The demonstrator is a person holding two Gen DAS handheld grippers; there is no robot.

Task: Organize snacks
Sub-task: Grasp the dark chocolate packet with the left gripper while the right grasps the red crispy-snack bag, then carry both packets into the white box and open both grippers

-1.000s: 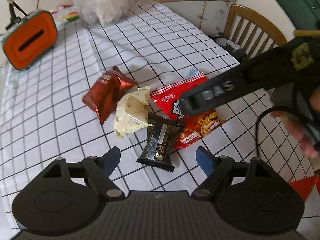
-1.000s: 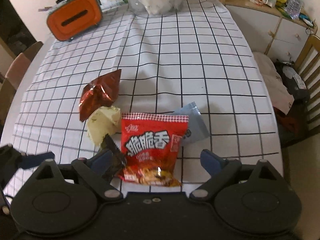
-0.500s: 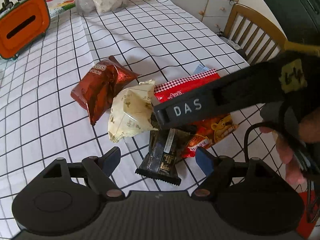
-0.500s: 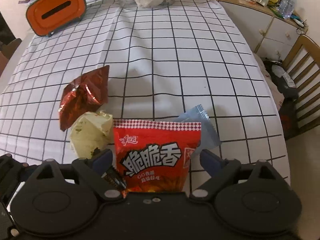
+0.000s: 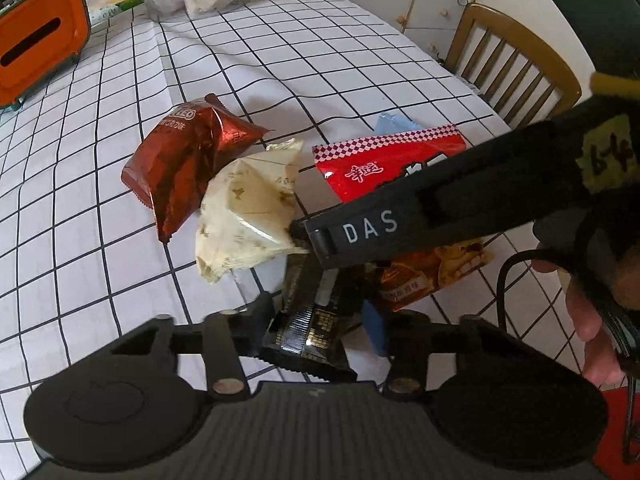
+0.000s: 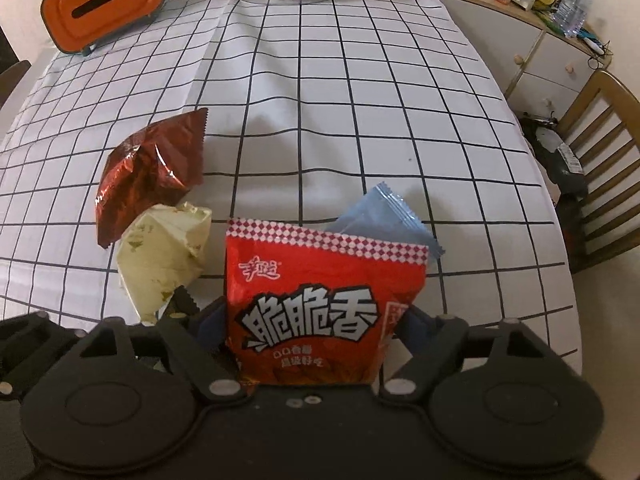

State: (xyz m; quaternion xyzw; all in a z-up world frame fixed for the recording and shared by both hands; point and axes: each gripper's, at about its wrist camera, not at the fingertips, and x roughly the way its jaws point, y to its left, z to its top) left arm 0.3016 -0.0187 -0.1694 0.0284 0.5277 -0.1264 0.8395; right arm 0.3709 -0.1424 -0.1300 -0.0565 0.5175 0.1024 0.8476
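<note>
Both grippers point down at a small pile of snacks on the table w/ the checked cloth (image 6: 360, 92).

Left gripper (image 5: 320, 316): its jaws are closing, w/ the black snack pack (image 5: 316, 328) between them. The fingers (image 5: 374, 330) sit right at the pack's sides; can't tell if they press it yet.

Right gripper (image 6: 308, 320): its jaws are closing too, around the big red snack bag (image 6: 312, 280). The bag's sides look to touch the fingers (image 6: 414, 326), and it stands up between them.

A light blue packet (image 6: 384, 212) peeks out behind the red bag. A cream pack (image 6: 160, 256) lies just left, touching a shiny dark red pack (image 6: 148, 172). An orange box (image 6: 100, 4) sits far back.
</note>
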